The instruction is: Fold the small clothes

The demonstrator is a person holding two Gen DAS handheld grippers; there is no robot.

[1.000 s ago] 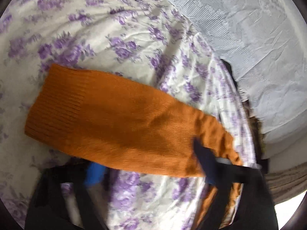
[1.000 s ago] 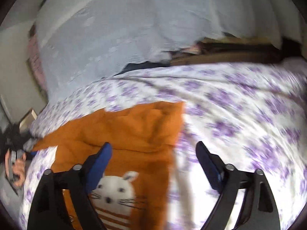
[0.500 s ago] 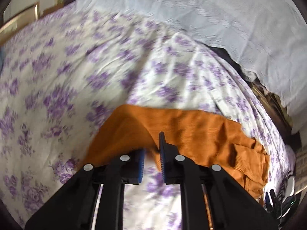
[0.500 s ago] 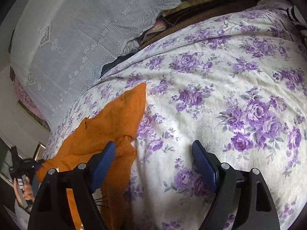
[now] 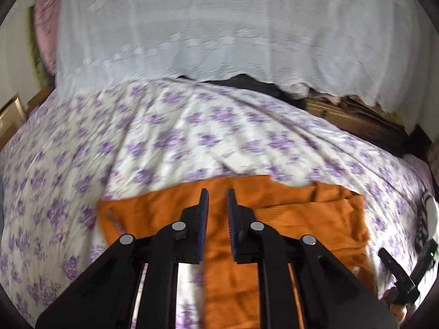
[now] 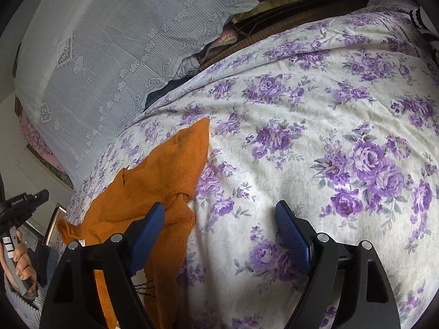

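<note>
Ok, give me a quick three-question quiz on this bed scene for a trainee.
1. True or false: the right gripper has its jaws wide apart.
2. The orange knitted sweater lies on: A) a wooden table, B) a white bedsheet with purple flowers, C) a grey carpet.
3. Fill in: the white cloth hanging behind the bed is patterned ___.

Key: 1 true; 2 B; 3 lace.
</note>
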